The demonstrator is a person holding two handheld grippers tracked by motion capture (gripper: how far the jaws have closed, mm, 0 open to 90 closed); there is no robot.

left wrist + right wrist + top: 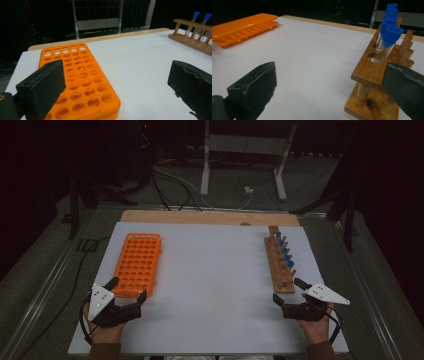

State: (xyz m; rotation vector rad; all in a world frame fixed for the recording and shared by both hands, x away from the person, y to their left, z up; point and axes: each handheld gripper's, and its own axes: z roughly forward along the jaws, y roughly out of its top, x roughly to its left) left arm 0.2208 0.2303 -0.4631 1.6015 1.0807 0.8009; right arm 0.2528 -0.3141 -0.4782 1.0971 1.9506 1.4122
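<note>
– What carries everything?
– A white-topped table [215,285] with a bare wooden strip along its far edge.
– And lying on it?
– A flat orange plastic tube rack [138,264] at the left, a wooden rack [278,265] holding blue-capped tubes [284,250] at the right.

In the right gripper view the wooden rack [372,75] is cut off by the bottom and right edges, and its near end is hidden behind one of the black fingers [404,92]. Beyond the rack, the rearmost blue-capped tubes [392,6] overlap, so their count is unclear. In the left gripper view the orange rack [82,82] is cut off at the bottom.
</note>
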